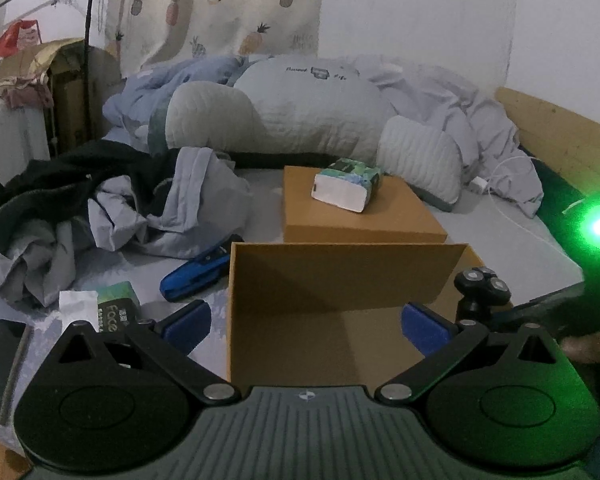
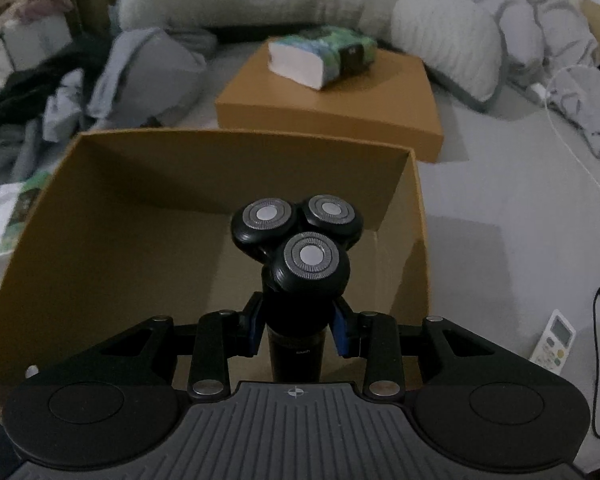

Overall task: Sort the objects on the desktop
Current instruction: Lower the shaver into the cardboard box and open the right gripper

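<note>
Over the open box [image 2: 204, 168]: electric shaver [image 2: 296, 248] clamped in right gripper [image 2: 296, 328], heads up.

Shaver body pinched at the neck between the blue pads [image 2: 340, 330], long axis running straight out along the fingers, three rotary heads pointing forward and away from the camera, handle end back toward the palm. Held above box interior, right of centre, not touching floor or walls as far as visible. Left gripper [image 1: 304, 324] spread wide, holding nothing, facing the same box from its near-left side; shaver seen at its right. Right hand clearly the nearer one, drop likely straight down. Beyond box: closed box lid [image 2: 340, 100] carrying tissue pack [image 2: 320, 56]. Blue clip tool [image 1: 196, 276], face-tissue pack [image 1: 116, 308], phone [image 1: 0, 364], remote [image 2: 554, 340] lying on bed [image 2: 500, 216].
</note>
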A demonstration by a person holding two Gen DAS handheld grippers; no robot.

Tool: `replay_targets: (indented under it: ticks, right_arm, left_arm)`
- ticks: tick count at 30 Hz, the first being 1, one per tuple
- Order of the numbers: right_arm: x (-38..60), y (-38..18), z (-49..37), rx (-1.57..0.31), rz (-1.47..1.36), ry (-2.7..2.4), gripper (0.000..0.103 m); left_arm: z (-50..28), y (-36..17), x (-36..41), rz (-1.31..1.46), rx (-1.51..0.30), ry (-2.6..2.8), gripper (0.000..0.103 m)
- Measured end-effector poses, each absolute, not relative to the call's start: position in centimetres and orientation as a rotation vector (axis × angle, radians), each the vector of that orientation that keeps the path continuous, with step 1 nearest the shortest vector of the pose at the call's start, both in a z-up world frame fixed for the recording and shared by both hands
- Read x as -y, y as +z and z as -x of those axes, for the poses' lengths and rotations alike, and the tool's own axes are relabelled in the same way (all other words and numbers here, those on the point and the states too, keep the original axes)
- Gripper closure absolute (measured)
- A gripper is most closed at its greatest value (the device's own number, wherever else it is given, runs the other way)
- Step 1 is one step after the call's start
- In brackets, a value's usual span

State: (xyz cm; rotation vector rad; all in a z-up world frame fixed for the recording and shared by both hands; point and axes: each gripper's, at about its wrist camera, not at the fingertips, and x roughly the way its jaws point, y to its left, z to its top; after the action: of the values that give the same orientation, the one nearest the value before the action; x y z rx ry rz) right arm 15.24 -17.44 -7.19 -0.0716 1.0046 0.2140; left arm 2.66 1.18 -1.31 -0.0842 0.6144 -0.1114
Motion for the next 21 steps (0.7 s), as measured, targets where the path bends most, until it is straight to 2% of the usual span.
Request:
replay_targets:
  ticks: [21]
  right_arm:
    - [16.0,-13.3,-22.3,-1.212,0.083,0.141,0.065]
  left_arm:
    - [-3.5,-2.9,-1.4,0.091,-0.655,-0.14,0.0]
